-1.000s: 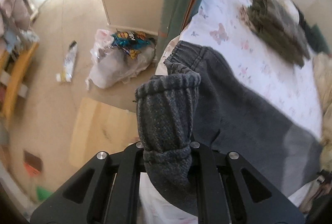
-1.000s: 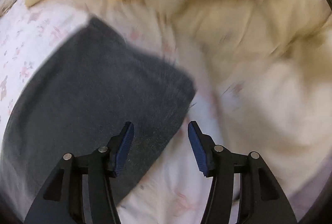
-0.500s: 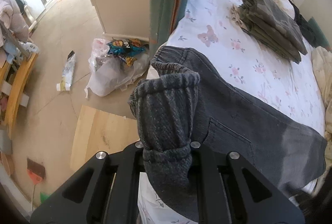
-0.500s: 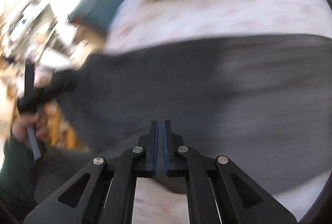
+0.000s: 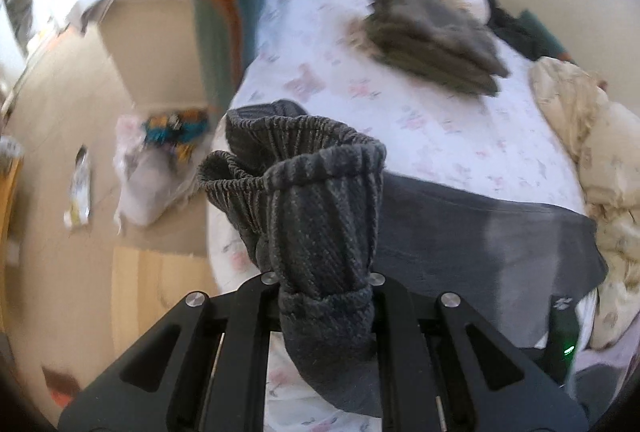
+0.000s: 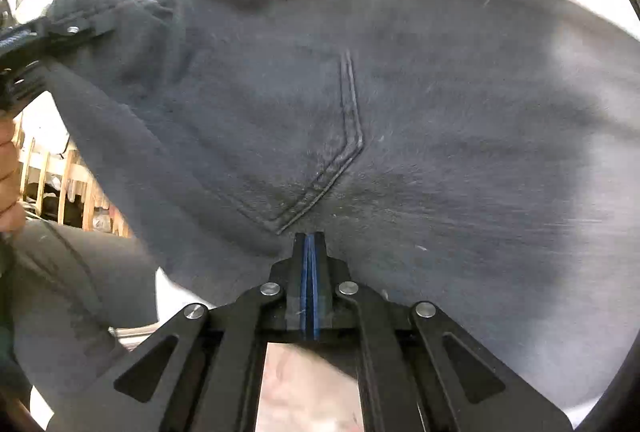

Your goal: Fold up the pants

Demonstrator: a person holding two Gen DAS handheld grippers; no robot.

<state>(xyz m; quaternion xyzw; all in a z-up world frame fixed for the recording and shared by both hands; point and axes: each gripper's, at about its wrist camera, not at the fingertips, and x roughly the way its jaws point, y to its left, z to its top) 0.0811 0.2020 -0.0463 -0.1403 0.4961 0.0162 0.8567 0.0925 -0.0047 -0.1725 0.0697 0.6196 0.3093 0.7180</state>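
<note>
left wrist view: left claw (image 5: 320, 284) clamps pants (image 5: 460, 232) waistband over floral bed sheet (image 5: 400, 103).

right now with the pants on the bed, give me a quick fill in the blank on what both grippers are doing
1. The left gripper is shut on the ribbed ____ of the dark grey denim pants.
2. The pants lie on a white floral-print ____.
3. The right gripper, jaws together, sits just below the stitched back ____.
4. A folded olive-green garment pile lies ____ the pants on the bed.

Missing: waistband; bedsheet; pocket; beyond
</note>
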